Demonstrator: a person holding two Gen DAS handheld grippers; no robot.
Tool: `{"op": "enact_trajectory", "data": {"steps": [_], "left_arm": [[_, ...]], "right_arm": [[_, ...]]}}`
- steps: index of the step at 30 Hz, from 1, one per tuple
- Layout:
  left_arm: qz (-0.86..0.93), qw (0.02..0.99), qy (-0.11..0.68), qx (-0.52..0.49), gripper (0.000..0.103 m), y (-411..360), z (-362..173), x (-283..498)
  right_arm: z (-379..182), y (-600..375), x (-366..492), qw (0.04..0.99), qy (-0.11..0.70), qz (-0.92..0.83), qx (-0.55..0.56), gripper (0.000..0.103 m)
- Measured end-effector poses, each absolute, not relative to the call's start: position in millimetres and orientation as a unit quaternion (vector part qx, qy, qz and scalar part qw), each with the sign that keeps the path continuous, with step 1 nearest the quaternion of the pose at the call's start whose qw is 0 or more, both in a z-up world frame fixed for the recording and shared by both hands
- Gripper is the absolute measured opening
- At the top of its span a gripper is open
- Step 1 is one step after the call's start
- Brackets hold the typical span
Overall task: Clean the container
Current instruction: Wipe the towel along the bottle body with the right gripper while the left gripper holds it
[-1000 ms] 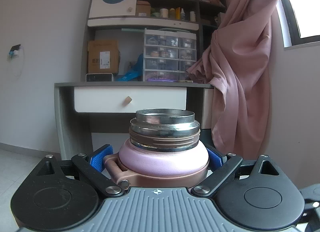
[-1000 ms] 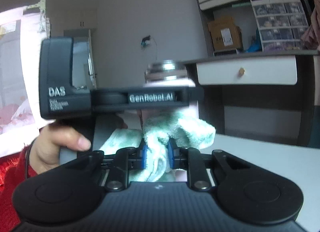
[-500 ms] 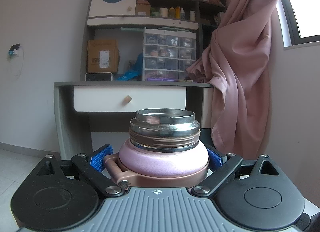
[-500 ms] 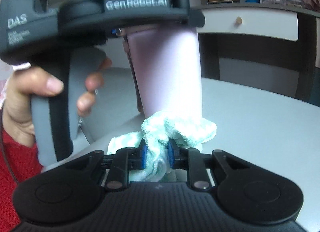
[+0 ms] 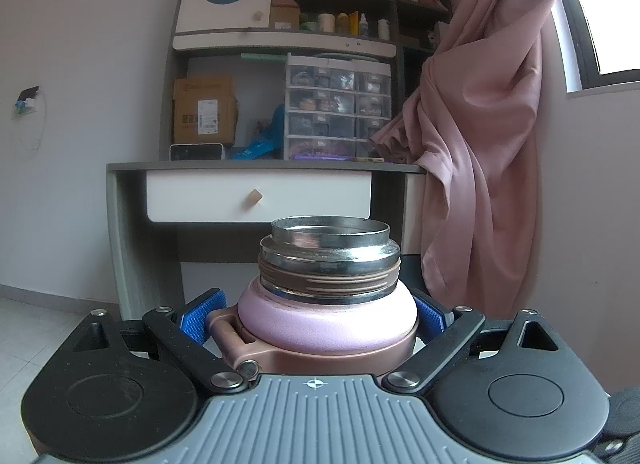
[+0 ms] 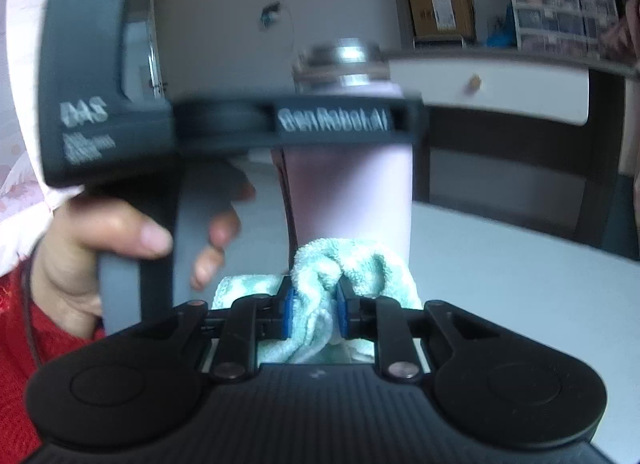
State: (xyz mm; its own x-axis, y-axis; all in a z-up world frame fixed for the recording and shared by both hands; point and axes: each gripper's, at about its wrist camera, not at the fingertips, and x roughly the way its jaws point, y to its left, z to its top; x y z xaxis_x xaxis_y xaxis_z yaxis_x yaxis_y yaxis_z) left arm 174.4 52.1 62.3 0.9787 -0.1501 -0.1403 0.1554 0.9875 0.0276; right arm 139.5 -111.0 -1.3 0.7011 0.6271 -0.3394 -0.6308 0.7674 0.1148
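Right wrist view is blurred, the person's hand (image 6: 120,240) and left gripper (image 6: 404,128) clamped round the upright pink flask (image 6: 352,192), open steel mouth up, its base hidden behind the green cloth (image 6: 340,268) pinched in the right gripper (image 6: 314,314) over the white table (image 6: 520,284).

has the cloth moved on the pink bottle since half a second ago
Yes. The green cloth in the right gripper has slid up the pink bottle; the steel mouth is visible again.
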Motion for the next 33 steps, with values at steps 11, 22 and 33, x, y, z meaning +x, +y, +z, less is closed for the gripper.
{"op": "enact_trajectory", "data": {"steps": [11,22,33], "left_arm": [[-0.079,0.994,0.071,0.021,0.095,55.0,63.7,174.9],[-0.079,0.994,0.073,0.025,0.095,55.1,64.4,174.7],[-0.079,0.994,0.075,0.028,0.095,53.2,67.4,178.4]], "right_arm": [[30.9,-111.0,123.7,0.944,0.082,0.32,-0.02,0.021],[11.6,-111.4,108.5,0.944,0.078,0.321,-0.009,0.021],[-14.0,-105.1,111.8,0.935,0.158,0.318,0.009,0.021]]}}
